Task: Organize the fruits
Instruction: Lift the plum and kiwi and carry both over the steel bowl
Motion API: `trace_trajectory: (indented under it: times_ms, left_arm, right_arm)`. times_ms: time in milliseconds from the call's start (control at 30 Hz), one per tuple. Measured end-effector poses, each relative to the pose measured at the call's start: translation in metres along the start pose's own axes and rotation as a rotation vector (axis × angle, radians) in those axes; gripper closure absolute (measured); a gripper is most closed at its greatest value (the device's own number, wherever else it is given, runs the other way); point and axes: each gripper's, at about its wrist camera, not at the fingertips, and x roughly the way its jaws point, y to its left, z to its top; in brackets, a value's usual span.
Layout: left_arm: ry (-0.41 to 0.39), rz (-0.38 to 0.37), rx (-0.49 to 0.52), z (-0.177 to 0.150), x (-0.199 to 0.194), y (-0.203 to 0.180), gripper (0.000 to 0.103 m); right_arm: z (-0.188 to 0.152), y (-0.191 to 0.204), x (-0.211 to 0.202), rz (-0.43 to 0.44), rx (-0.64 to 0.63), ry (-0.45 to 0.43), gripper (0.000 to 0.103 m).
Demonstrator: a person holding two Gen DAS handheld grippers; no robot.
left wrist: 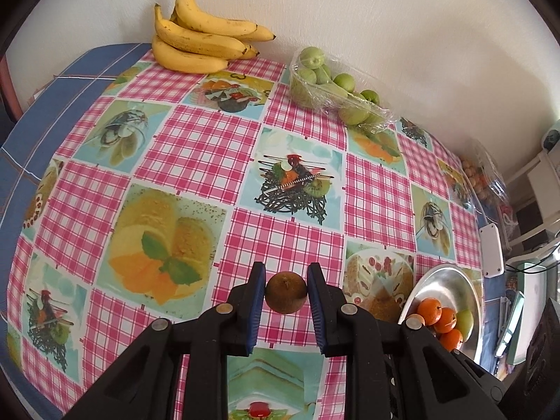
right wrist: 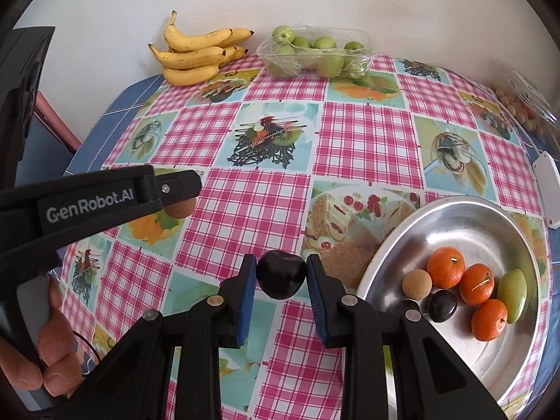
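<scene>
— two grippers, two fruits caught. start with the biggest thing though?

— one table under a pink checked tablecloth (right wrist: 364, 147) printed with dessert pictures, pushed against a white wall (left wrist: 385, 17). on it, near the right edge, one metal bowl (right wrist: 455, 217).

— the tools' pose?

— both point steeply down at the cloth. the left gripper (left wrist: 286, 292) has its blue pads pressed on one brown kiwi (left wrist: 286, 292), which hangs clear above the cloth. from the right wrist view the same tool reaches in from the left side, with a person's hand (right wrist: 42, 357) wrapped round its handle and the brown fruit just peeking under the tip.

— the other?

— the right gripper (right wrist: 280, 276) pinches one dark plum (right wrist: 280, 274) between its pads, just left of the bowl's rim.

— counts?

— at the wall, one bunch of bananas (right wrist: 196, 52); i make out five, though the stack hides some. beside it one clear plastic tray of green fruits (right wrist: 315, 54), roughly eight or so; the wrap makes the exact number hard to tell. at the far right edge, one clear bag of small round tan fruits (right wrist: 518, 108), too many and too blurred to count.

— inside the bowl?

— three oranges (right wrist: 446, 267), one green fruit (right wrist: 512, 288), one tan round fruit (right wrist: 415, 283), and one dark plum-like fruit (right wrist: 441, 306), with another dark shape partly hidden behind the gripper. one small white box (right wrist: 547, 189) lies by the right edge.
</scene>
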Motion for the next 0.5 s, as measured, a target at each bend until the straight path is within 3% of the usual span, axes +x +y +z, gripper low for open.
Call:
trace_trajectory:
  times_ms: [500]
  left_arm:
    - [-0.011, 0.020, 0.020, -0.015, -0.010, -0.009, 0.077]
  right_arm:
    - [-0.013, -0.023, -0.022, 0.002, 0.073, -0.024, 0.073]
